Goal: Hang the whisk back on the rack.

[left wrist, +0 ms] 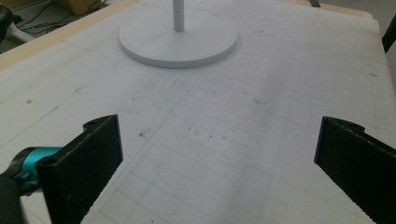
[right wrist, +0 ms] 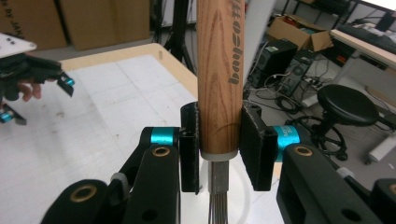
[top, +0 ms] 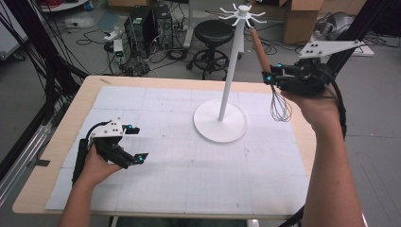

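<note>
Whisk [top: 269, 75] handle clamped between right gripper [right wrist: 218, 149] fingers; left gripper [left wrist: 219, 154] fingers wide, empty.

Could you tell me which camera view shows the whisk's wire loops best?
The high view: the whisk appears whole there, its wire loops hanging below the right gripper beside the white stand. The right gripper view shows the wooden handle clamped between the jaws and just the top of the wires. The left gripper view looks at the stand's base.
</note>
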A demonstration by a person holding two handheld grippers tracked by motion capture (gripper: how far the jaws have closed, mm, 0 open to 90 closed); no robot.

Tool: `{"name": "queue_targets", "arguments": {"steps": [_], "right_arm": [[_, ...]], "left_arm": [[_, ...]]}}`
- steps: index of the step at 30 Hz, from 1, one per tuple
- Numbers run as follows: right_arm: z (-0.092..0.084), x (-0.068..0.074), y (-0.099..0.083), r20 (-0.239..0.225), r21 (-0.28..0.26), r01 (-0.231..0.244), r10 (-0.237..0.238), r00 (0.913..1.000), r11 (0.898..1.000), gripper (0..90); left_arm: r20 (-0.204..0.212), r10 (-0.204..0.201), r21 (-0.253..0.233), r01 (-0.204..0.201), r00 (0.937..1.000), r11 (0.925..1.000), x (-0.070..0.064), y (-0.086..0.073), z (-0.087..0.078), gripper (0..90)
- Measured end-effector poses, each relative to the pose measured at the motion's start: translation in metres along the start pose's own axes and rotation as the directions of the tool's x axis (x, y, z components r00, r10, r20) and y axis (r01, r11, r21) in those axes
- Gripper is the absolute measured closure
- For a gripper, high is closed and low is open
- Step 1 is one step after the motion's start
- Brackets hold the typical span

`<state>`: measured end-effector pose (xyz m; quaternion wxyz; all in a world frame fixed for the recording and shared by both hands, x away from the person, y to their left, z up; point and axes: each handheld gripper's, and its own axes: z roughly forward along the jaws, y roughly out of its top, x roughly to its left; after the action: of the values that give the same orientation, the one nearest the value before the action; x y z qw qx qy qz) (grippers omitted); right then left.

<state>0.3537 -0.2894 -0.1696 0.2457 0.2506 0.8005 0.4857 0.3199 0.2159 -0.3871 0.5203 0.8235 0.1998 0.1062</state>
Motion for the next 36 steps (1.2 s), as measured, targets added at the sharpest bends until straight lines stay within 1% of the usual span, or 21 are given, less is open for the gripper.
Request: {"name": "queue_targets", "arguments": {"steps": [1,4,7,11,14,15,17,21,22,26,28,30,32,34,36], "right_arm": [[-0.002,-0.001,0.0,0.0,-0.004,-0.016,0.016,0.9999,1.0,70.8],[-0.005,-0.007,0.0,0.015,-0.015,-0.024,0.025,0.9996,1.0,70.8],[-0.007,-0.011,-0.001,0.03,-0.007,-0.046,0.046,0.9985,0.999,70.8],[-0.009,-0.017,0.0,0.051,0.001,-0.055,0.055,0.9972,0.998,70.8],[-0.008,-0.021,0.002,0.056,-0.001,-0.064,0.064,0.9964,0.998,70.8],[-0.008,-0.022,0.003,0.057,0.002,-0.076,0.076,0.9955,0.997,70.8],[-0.007,-0.024,0.004,0.062,0.001,-0.074,0.074,0.9954,0.997,70.8],[-0.008,-0.026,0.003,0.075,-0.003,-0.09,0.09,0.9931,0.996,70.8],[-0.008,-0.027,0.003,0.077,0.003,-0.095,0.094,0.9926,0.995,70.8],[-0.005,-0.029,0.004,0.084,0.023,-0.097,0.095,0.9919,0.995,70.8],[-0.004,-0.03,0.005,0.089,0.023,-0.099,0.097,0.9913,0.995,70.8],[-0.002,-0.031,0.007,0.088,0.021,-0.095,0.092,0.9918,0.995,70.8],[-0.001,-0.033,0.008,0.086,0.021,-0.099,0.097,0.9915,0.995,70.8],[0.0,-0.033,0.008,0.09,0.028,-0.1,0.097,0.9912,0.995,70.8],[0.003,-0.032,0.009,0.084,0.036,-0.099,0.096,0.9919,0.994,70.8]], "left_arm": [[-0.002,0.001,0.003,-0.001,1.0,1.0,0.0,0.0,0.0,1.6],[-0.002,-0.001,0.003,0.001,1.0,1.0,0.0,0.0,0.0,1.6],[-0.001,0.0,0.008,0.0,1.0,1.0,0.0,0.0,0.0,1.6],[-0.003,0.0,0.006,0.0,1.0,1.0,0.0,0.0,0.0,1.6],[-0.004,0.0,0.006,0.0,1.0,1.0,0.0,0.0,-0.001,1.6],[-0.006,-0.003,0.003,0.003,1.0,1.0,0.0,0.0,-0.001,1.6],[-0.007,0.0,0.008,0.0,1.0,1.0,0.001,-0.001,-0.002,1.6],[-0.006,-0.005,0.003,0.005,1.0,1.0,0.001,-0.001,-0.001,1.6],[-0.004,0.001,0.009,-0.001,1.0,1.0,0.001,-0.001,-0.001,1.6],[-0.007,0.001,0.01,-0.001,1.0,0.9999,0.001,-0.001,-0.001,1.6],[-0.009,0.0,0.008,0.0,1.0,1.0,0.001,-0.001,-0.002,1.6],[-0.009,0.0,0.008,0.0,1.0,1.0,0.001,-0.001,-0.002,1.6],[-0.009,0.0,0.01,0.0,1.0,0.9999,0.001,-0.001,-0.002,1.6],[-0.009,0.0,0.012,0.0,1.0,0.9999,0.001,-0.001,-0.001,1.7],[-0.009,-0.001,0.014,0.001,1.0,0.9999,0.001,-0.001,-0.001,1.6]]}}
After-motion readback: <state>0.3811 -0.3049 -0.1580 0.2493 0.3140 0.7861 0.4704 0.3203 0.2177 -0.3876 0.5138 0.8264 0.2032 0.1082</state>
